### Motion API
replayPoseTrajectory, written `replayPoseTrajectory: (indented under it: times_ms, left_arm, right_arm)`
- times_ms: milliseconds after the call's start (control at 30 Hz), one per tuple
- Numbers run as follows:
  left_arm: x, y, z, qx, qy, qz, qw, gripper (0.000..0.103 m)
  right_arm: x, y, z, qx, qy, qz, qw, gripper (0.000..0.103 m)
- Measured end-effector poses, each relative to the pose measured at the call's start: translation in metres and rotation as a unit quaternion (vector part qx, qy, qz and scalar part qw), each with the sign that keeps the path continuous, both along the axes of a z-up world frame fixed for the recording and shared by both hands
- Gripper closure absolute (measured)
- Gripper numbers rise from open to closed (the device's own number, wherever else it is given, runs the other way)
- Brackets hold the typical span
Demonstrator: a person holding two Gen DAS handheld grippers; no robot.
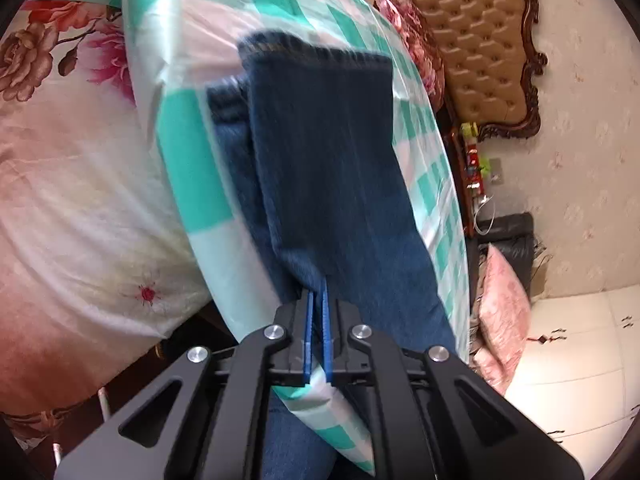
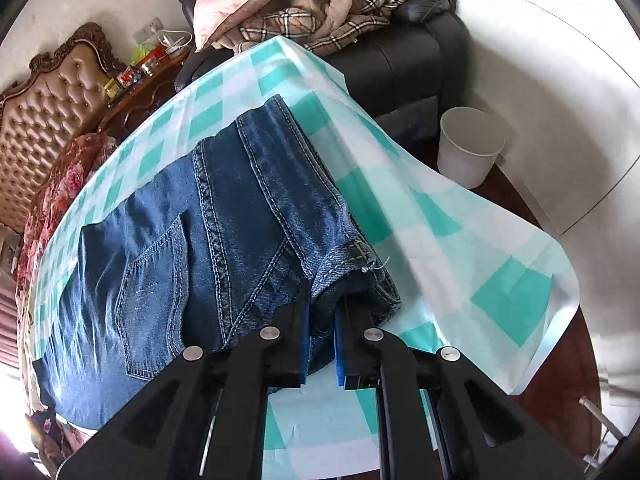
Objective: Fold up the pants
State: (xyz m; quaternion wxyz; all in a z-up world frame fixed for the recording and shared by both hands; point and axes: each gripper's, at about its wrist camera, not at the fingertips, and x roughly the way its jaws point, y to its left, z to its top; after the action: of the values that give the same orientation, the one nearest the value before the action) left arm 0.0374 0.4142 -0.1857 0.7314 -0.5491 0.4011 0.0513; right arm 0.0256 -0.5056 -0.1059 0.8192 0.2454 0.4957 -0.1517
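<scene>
1. One pair of pants (image 2: 208, 236): dark blue denim with paler contrast stitching and one stitched back pocket showing. It lies on the bench, folded over in layers.
2. One cloth (image 2: 460, 216) covers the bench: glossy, smooth, checked in teal and white, with one corner hanging off the edge.
3. Two grippers, each black with blue pads. The left gripper (image 1: 318, 294) has its jaws nearly closed, pinching a thin fold of denim; the pants (image 1: 320, 152) stretch away from it as a long dark panel ending in a hemmed edge. The right gripper (image 2: 322, 312) has its jaws a little wider, clamped on a thicker bunch of denim at a frayed, seamed edge.
4. One tufted headboard (image 1: 476, 40), tan, button-quilted, in a carved dark wood frame.
5. One white round bin (image 2: 470, 146) on the floor.
6. One black leather armchair (image 2: 404, 52), piled with plaid fabric and pink cushions.
7. One floral bedspread (image 1: 60, 160), pink and cream.
</scene>
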Motion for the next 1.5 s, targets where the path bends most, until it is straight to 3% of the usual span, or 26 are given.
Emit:
replayPoseTrajectory:
  times_ms: [200, 233, 300, 367, 433, 467, 500, 600, 667, 700, 767, 800, 933, 1000, 1100, 1133, 1167, 1233, 1333, 1400, 1500]
  left_arm:
    - [-0.003, 0.035, 0.007, 0.022, 0.007, 0.041, 0.9989, 0.099]
    - [-0.008, 0.039, 0.014, 0.048, 0.015, 0.051, 0.9974, 0.098]
    - [-0.02, 0.047, 0.027, 0.096, 0.033, 0.082, 0.9914, 0.071]
    - [-0.027, 0.046, 0.046, 0.167, 0.037, 0.107, 0.9794, 0.07]
    - [-0.019, 0.025, 0.069, 0.246, 0.02, 0.08, 0.9658, 0.07]
    - [-0.013, 0.01, 0.079, 0.28, 0.006, 0.059, 0.9581, 0.07]
    - [-0.004, -0.009, 0.09, 0.318, -0.01, 0.032, 0.9474, 0.068]
    - [0.029, -0.092, 0.118, 0.437, -0.072, -0.079, 0.8929, 0.059]
    - [0.056, -0.15, 0.125, 0.482, -0.109, -0.141, 0.8578, 0.056]
    - [0.069, -0.183, 0.126, 0.491, -0.135, -0.181, 0.8412, 0.052]
    - [0.086, -0.234, 0.123, 0.49, -0.165, -0.238, 0.8222, 0.051]
    - [0.099, -0.271, 0.119, 0.486, -0.18, -0.279, 0.8087, 0.051]
    - [0.133, -0.372, 0.095, 0.433, -0.198, -0.407, 0.7796, 0.055]
    - [0.149, -0.405, 0.082, 0.433, -0.193, -0.438, 0.7636, 0.069]
    - [0.176, -0.42, 0.065, 0.421, -0.181, -0.456, 0.763, 0.076]
    - [0.185, -0.421, 0.055, 0.432, -0.17, -0.458, 0.7581, 0.077]
    - [0.194, -0.417, 0.049, 0.442, -0.158, -0.452, 0.7585, 0.079]
    - [0.208, -0.405, 0.042, 0.442, -0.143, -0.43, 0.7744, 0.078]
    - [0.23, -0.366, 0.041, 0.456, -0.098, -0.366, 0.805, 0.077]
    - [0.233, -0.338, 0.047, 0.444, -0.085, -0.327, 0.8299, 0.079]
    - [0.21, -0.334, 0.068, 0.426, -0.124, -0.335, 0.8312, 0.078]
  right_arm:
    - [0.0, 0.002, -0.002, -0.016, 0.006, -0.001, 1.0, 0.095]
    - [-0.001, 0.003, -0.001, -0.02, 0.007, -0.001, 1.0, 0.095]
    - [-0.004, 0.002, -0.001, -0.017, 0.002, -0.003, 1.0, 0.094]
    - [-0.009, -0.001, 0.001, -0.007, -0.002, -0.008, 1.0, 0.089]
    - [-0.018, -0.006, 0.012, -0.008, -0.013, -0.025, 1.0, 0.076]
    - [-0.023, -0.009, 0.019, -0.024, -0.016, -0.041, 0.999, 0.058]
    - [-0.031, -0.012, 0.032, -0.066, -0.017, -0.067, 0.995, 0.052]
    - [-0.041, -0.015, 0.059, -0.135, -0.023, -0.103, 0.985, 0.052]
    - [-0.026, 0.0, 0.072, -0.164, -0.038, -0.068, 0.983, 0.052]
    - [-0.006, 0.021, 0.074, -0.166, -0.047, -0.015, 0.985, 0.052]
    - [0.027, 0.058, 0.073, -0.173, -0.059, 0.059, 0.981, 0.052]
    - [0.052, 0.088, 0.069, -0.18, -0.062, 0.111, 0.975, 0.052]
    - [0.125, 0.187, 0.043, -0.18, -0.068, 0.262, 0.946, 0.059]
    - [0.154, 0.226, 0.025, -0.182, -0.06, 0.31, 0.931, 0.064]
    - [0.185, 0.251, 0.006, -0.182, -0.056, 0.324, 0.927, 0.064]
    - [0.194, 0.25, -0.001, -0.186, -0.051, 0.32, 0.928, 0.064]
    - [0.202, 0.248, -0.008, -0.186, -0.048, 0.314, 0.93, 0.064]
    - [0.209, 0.24, -0.011, -0.162, -0.066, 0.3, 0.938, 0.062]
    - [0.218, 0.232, -0.015, -0.149, -0.074, 0.286, 0.944, 0.062]
    - [0.221, 0.234, -0.013, -0.152, -0.075, 0.282, 0.944, 0.062]
    - [0.205, 0.225, 0.008, -0.158, -0.11, 0.255, 0.948, 0.061]
